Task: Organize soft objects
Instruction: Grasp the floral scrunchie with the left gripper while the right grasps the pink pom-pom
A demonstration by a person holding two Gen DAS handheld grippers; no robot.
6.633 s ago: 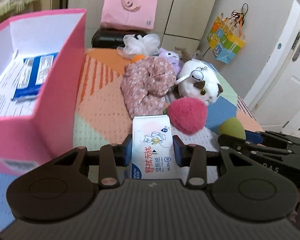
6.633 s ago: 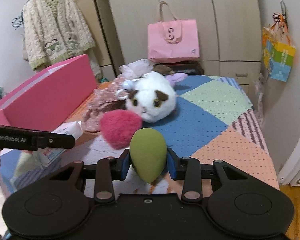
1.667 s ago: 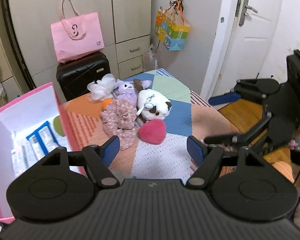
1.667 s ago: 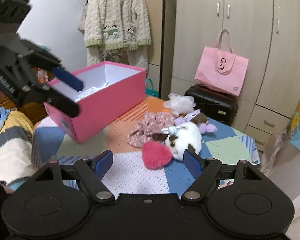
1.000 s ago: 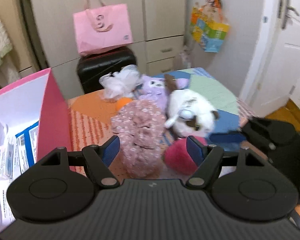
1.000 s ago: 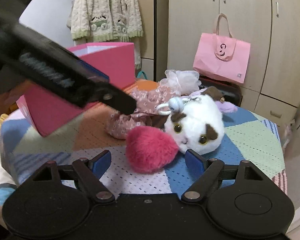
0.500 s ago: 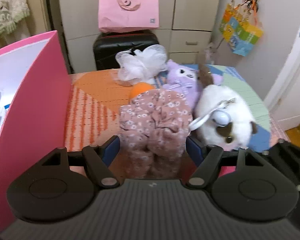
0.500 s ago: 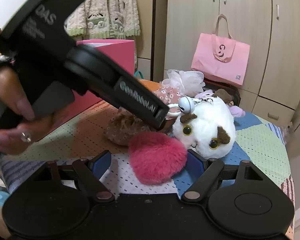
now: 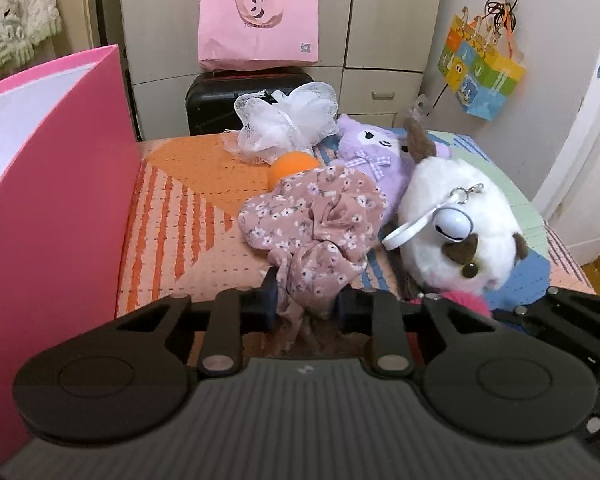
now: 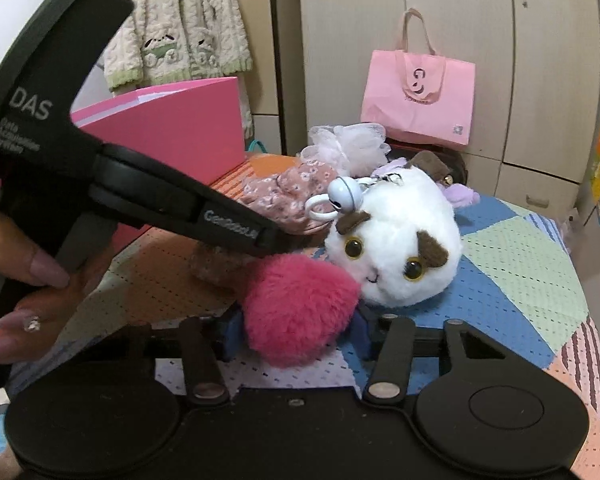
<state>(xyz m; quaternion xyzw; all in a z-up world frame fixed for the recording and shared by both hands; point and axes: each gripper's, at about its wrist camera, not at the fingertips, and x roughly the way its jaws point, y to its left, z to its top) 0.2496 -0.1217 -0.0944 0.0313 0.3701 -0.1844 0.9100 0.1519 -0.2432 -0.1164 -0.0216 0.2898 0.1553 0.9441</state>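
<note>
Six soft things remain beside the pink box (image 9: 56, 184): the left gripper (image 9: 306, 304) has just closed its jaws on the floral fabric scrunchie (image 9: 316, 224), the right gripper (image 10: 296, 334) on the pink pompom (image 10: 296, 312). Neither is boxed yet; white plush cat (image 9: 456, 232), purple plush (image 9: 372, 152), mesh pouf (image 9: 288, 120) and orange ball (image 9: 292, 162) wait untouched.

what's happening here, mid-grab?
Yes. A person is clearing soft things off the quilted table with tongs in each hand. The left tongs have just been closing and now pinch the floral cloth. The right tongs have just been closing around the pink pompom, pads against its fur. Both things still lie on the table. The pink box stands open at the left; the white plush, purple plush, mesh puff and orange ball wait untouched.
</note>
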